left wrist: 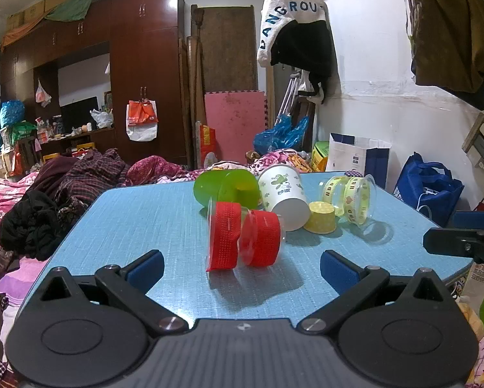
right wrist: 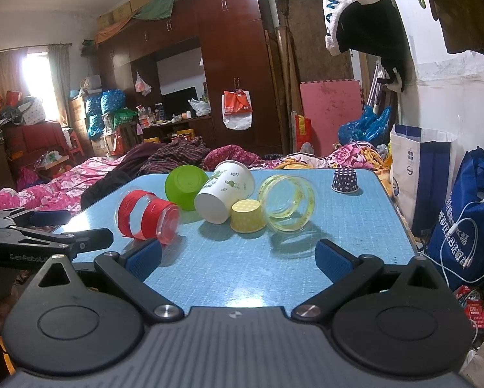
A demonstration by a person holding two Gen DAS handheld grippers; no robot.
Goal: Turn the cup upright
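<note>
Several cups lie on a blue table [left wrist: 145,213] [right wrist: 355,226]. A clear cup with red bands [left wrist: 245,237] [right wrist: 148,215] lies on its side nearest me. Behind it a green cup [left wrist: 225,189] [right wrist: 185,186] and a white leaf-print paper cup [left wrist: 284,195] [right wrist: 225,195] lie on their sides. A small yellow dotted cup [left wrist: 321,216] [right wrist: 246,215] stands upside down. A clear cup with yellow bands [left wrist: 351,199] [right wrist: 287,202] lies on its side. My left gripper [left wrist: 242,266] is open and empty, just short of the red-banded cup. My right gripper [right wrist: 237,258] is open and empty, in front of the yellow cups.
A small purple dotted cup [right wrist: 344,180] stands upside down at the table's far right. A bed with piled clothes [left wrist: 64,187] lies left and behind. Bags [right wrist: 461,220] stand by the right wall. The other gripper shows at the right edge [left wrist: 461,239] and left edge [right wrist: 31,236].
</note>
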